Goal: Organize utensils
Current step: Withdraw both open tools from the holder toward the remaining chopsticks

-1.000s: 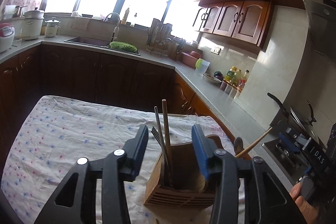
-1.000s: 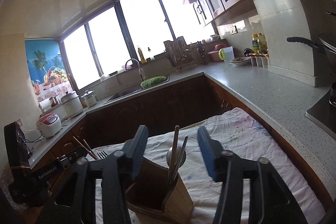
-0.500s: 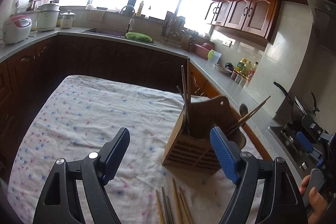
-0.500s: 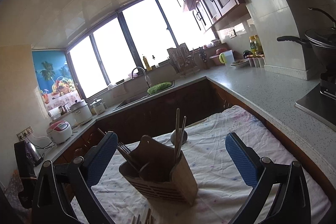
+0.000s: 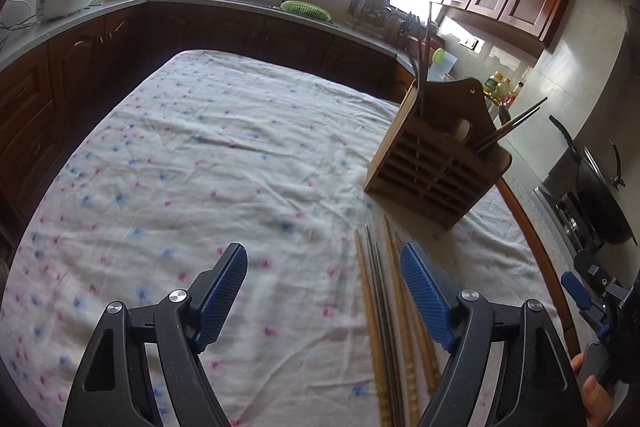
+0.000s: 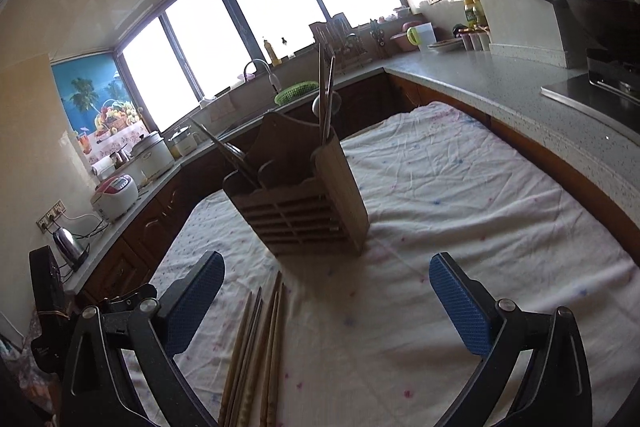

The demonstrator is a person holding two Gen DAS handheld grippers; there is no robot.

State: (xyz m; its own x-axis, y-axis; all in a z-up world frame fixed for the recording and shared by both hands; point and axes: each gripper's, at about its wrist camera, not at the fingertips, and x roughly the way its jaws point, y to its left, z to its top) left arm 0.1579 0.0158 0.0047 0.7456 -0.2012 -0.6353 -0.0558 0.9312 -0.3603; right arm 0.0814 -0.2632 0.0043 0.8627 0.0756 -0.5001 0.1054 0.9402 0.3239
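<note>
Step in hand, my read: between picks. Both grippers empty and spread wide, hovering over the table (image 5: 200,147) with its floral cloth

- left gripper (image 5: 323,291): jaws wide apart, nothing between them, loose chopsticks (image 5: 390,307) lie just inside its right finger
- right gripper (image 6: 327,301): jaws wide apart too, holding nothing, same bundle sits by its left finger, holder straight ahead
- wooden utensil holder (image 6: 308,203): upright on the cloth, slatted front, divided compartments. Already has a few sticks standing up in one end, a couple more leaning out the other end, plus what looks like a spoon. Can't tell exactly which compartment each is in
- loose chopsticks: several, mix of pale wood and darker thin ones, lying roughly parallel and flat on the cloth, tips toward the holder, near it but not touching

Next move probably: left gripper shifts right and down, closes on one or two sticks, then tilt upright and drop into a compartment

Sticks are thin and flat on soft cloth, so expect the pinch to slip or snag fabric
</note>
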